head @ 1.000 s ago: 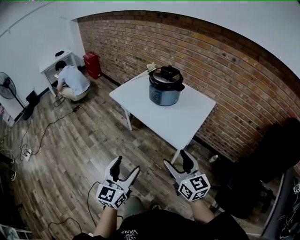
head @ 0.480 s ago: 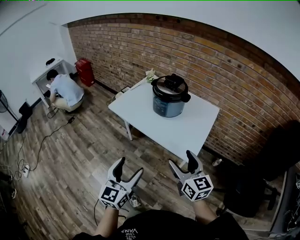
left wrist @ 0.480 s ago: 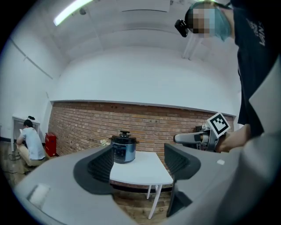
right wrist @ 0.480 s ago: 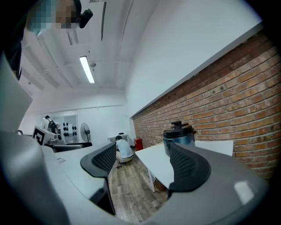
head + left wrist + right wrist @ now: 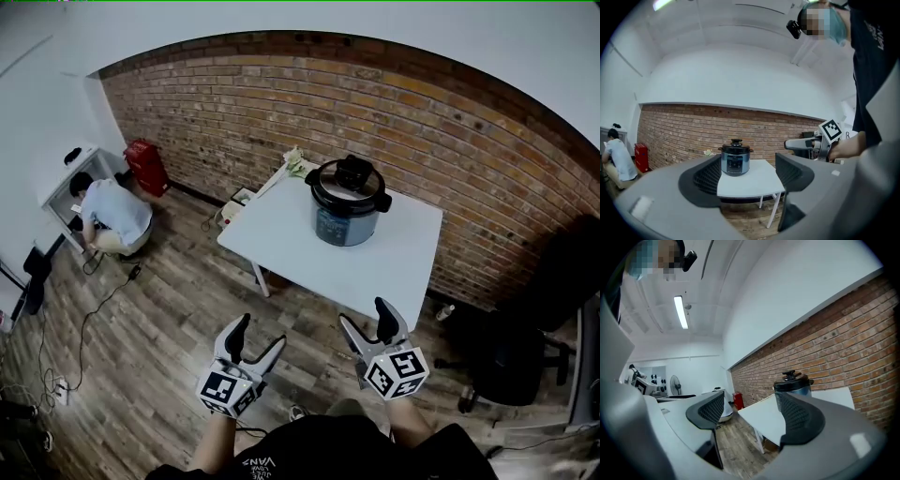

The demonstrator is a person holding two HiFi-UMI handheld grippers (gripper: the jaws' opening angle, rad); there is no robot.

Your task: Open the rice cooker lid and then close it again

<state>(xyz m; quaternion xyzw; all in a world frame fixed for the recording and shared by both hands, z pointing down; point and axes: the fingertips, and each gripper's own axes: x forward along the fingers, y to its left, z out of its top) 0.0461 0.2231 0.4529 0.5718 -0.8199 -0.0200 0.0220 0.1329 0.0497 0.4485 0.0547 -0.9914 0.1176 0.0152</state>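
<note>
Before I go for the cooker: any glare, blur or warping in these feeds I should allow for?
Head view: evenly lit, sharp, though the fisheye bows the brick wall into an arc; no glare on the rice cooker. Left gripper view: heavy barrel distortion, dark corners, cooker crisp. Right gripper view: same warping; the ceiling light is bright but local.

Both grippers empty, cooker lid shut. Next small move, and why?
Probably step closer to the table and bring the right gripper toward the lid handle. It and the left gripper are open and empty, well short of the table, and the cooker sits closed near the wall side.
</note>
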